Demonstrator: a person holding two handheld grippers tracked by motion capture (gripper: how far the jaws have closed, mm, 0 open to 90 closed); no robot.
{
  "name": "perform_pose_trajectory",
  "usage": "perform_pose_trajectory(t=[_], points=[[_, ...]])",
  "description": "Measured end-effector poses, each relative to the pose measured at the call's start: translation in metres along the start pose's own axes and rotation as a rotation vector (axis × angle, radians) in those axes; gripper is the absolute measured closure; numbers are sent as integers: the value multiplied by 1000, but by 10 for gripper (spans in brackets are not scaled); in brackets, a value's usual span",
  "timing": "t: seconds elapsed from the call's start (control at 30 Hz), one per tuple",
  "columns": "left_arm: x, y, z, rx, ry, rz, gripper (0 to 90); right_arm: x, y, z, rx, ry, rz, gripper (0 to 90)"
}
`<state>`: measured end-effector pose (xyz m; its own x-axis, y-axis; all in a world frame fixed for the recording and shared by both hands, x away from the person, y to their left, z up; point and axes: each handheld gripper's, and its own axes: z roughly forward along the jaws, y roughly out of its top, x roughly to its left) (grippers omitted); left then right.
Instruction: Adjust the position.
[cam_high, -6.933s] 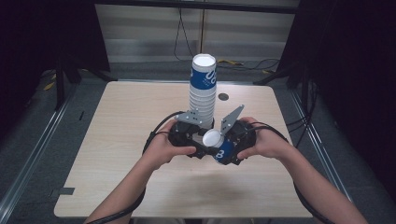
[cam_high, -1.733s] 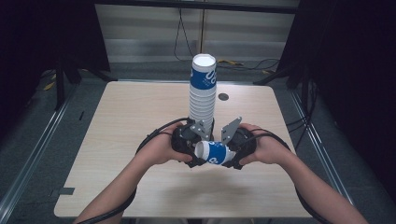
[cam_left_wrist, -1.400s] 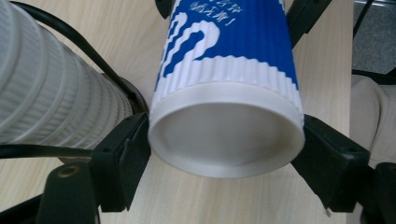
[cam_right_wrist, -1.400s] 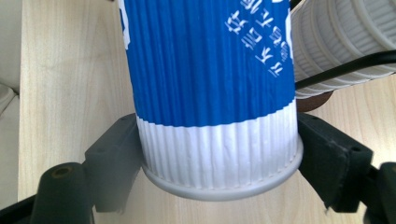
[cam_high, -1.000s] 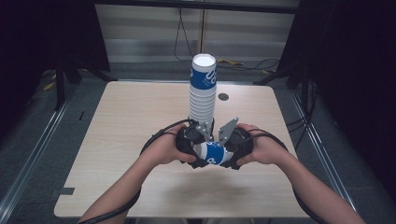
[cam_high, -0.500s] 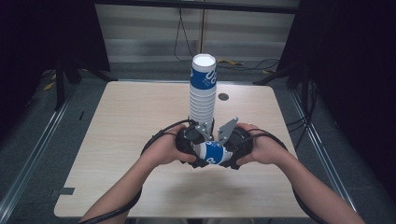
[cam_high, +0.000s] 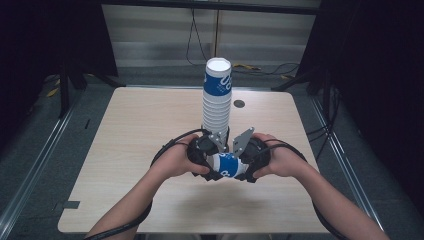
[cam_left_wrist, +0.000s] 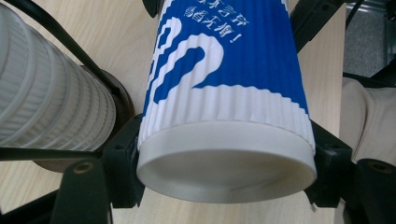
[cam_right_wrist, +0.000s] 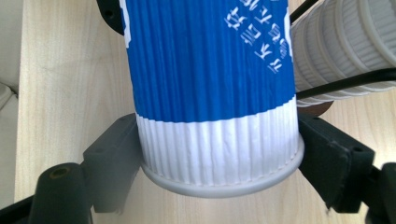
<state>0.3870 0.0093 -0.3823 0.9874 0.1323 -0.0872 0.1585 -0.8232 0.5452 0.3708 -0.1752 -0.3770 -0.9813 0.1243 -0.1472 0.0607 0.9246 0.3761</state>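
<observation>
A blue and white ribbed paper cup (cam_high: 227, 166) lies on its side just above the table, between the two grippers. My left gripper (cam_high: 212, 161) is shut on one end of this cup (cam_left_wrist: 224, 93), a black jaw on each side of its smooth white band. My right gripper (cam_right_wrist: 219, 154) is shut on the other end, jaws pressed against the white ribs just behind the rolled rim of the cup (cam_right_wrist: 210, 70). In the high view the right gripper (cam_high: 245, 167) sits opposite the left. A tall stack of the same cups (cam_high: 217, 100) stands right behind the hands.
The stack (cam_left_wrist: 46, 93) passes close to the held cup, with a black cable across it; it is also at the upper right as the stack (cam_right_wrist: 345, 42). The wooden table (cam_high: 130, 130) has a small round hole (cam_high: 239, 104) behind the stack. Cables loop around both hands.
Earlier the cup was held with its white opening facing up; it has since been turned onto its side and lowered slightly between the grippers. Over the last second almost nothing has moved.
</observation>
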Motion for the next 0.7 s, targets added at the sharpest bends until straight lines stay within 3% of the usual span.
perform_pose_trajectory(t=[0.53, 0.7], points=[[-1, -7, -3, -43, -7, 3, 299, 0, -1, -1, -39, 8, -3, 163], [1, -12, -6, -77, -14, -6, 297, -1, -7, -2, -91, 21, 43, 149]])
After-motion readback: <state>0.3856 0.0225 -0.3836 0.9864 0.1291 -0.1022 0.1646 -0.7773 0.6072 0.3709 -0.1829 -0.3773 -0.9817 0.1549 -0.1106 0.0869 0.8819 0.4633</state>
